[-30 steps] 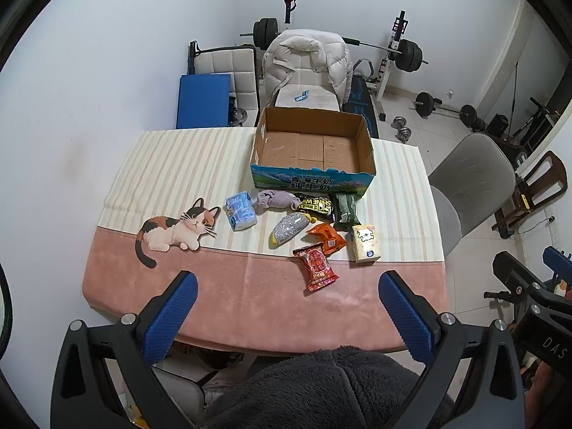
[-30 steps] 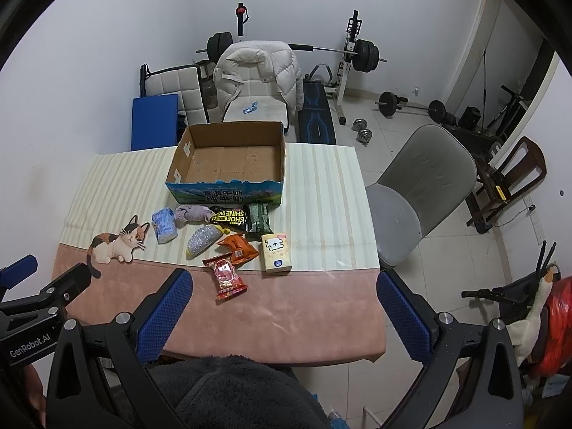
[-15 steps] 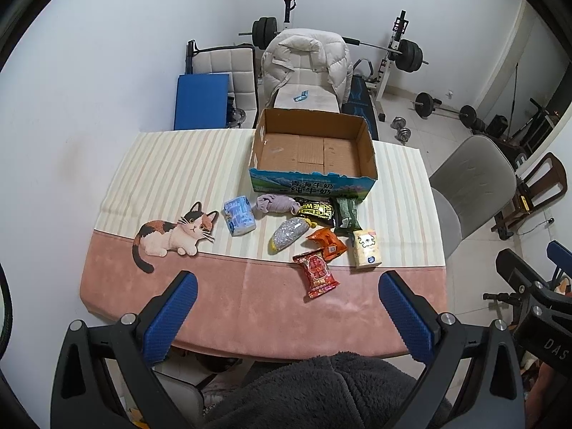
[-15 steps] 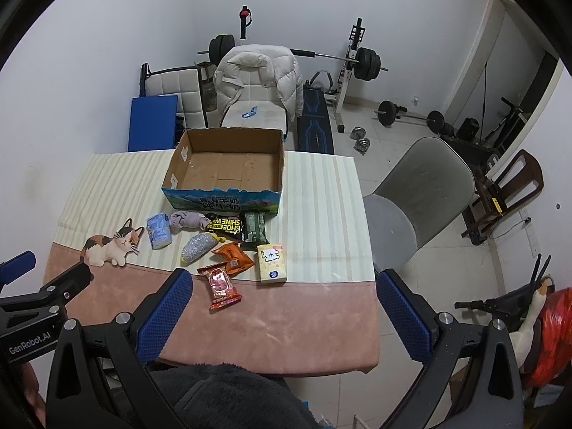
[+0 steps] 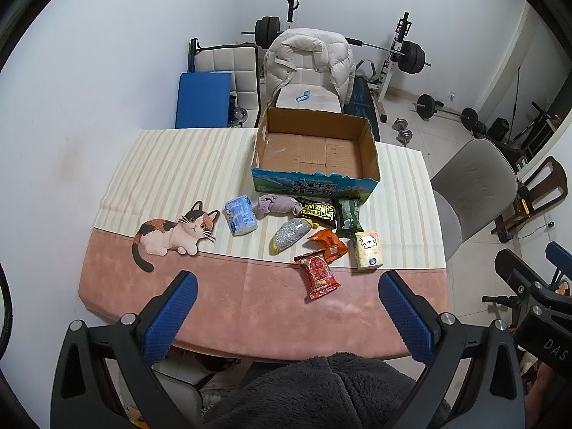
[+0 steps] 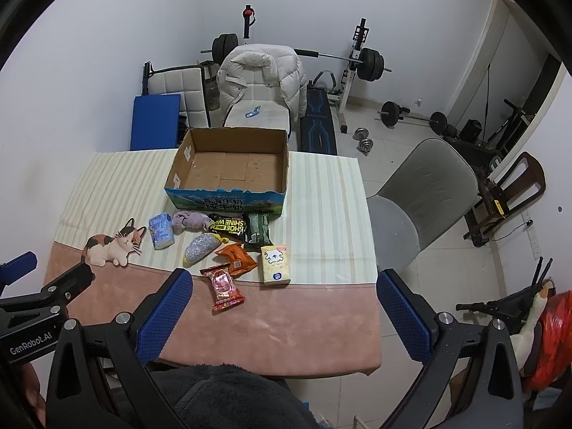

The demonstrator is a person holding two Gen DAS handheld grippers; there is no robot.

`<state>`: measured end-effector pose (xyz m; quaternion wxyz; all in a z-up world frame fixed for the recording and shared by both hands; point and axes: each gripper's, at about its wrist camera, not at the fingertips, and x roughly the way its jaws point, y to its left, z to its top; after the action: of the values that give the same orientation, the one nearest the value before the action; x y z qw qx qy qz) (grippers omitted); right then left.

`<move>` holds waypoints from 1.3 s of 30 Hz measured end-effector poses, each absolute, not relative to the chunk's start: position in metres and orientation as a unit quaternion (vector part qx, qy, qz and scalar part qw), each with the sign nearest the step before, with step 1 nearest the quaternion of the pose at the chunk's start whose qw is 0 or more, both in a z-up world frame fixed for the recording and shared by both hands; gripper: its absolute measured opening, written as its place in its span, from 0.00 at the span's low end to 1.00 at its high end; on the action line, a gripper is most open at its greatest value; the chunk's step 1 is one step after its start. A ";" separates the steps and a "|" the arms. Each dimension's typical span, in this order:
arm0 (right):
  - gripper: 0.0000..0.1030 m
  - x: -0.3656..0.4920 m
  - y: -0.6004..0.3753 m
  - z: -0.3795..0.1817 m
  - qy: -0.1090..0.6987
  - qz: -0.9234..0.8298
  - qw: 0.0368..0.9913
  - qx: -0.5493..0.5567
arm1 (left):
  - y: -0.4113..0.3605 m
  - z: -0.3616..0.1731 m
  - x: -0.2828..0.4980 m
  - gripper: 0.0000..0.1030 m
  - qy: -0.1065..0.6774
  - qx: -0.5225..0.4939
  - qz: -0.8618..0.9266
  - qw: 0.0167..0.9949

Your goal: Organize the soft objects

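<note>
An open cardboard box point(image 5: 314, 150) point(image 6: 228, 168) stands empty at the table's far side. In front of it lie several soft packs: a blue tissue pack point(image 5: 240, 215) point(image 6: 161, 230), a purple cloth bundle point(image 5: 275, 204) point(image 6: 191, 220), a silver pouch point(image 5: 290, 235) point(image 6: 198, 248), a black pack point(image 5: 318, 210), a green pack point(image 5: 348, 214), an orange snack bag point(image 5: 329, 243), a red snack bag point(image 5: 317, 274) point(image 6: 222, 287) and a yellow tissue pack point(image 5: 368, 251) point(image 6: 275, 264). My left gripper point(image 5: 286, 316) and right gripper point(image 6: 284, 318) are open and empty, held high above the table's near edge.
The table point(image 5: 250, 304) has a striped and pink cloth with a cat picture point(image 5: 171, 236). A grey chair point(image 6: 425, 193) stands to the right. A chair with a white jacket point(image 5: 309, 64), weights and a bench stand behind the table.
Both grippers have risen and drawn back slightly, so the table looks a little farther. Nothing on the table has moved.
</note>
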<state>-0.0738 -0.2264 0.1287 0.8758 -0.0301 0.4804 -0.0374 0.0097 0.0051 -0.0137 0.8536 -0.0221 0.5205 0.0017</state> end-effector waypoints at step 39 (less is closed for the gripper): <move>1.00 -0.076 -0.224 0.119 0.466 -0.037 0.883 -0.029 | 0.019 -0.013 0.017 1.00 0.501 -0.014 0.011 0.865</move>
<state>-0.0760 -0.2243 0.1194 0.8834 -0.0287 0.4663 -0.0370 0.0173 0.0189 -0.0132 0.8651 -0.0143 0.5013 0.0112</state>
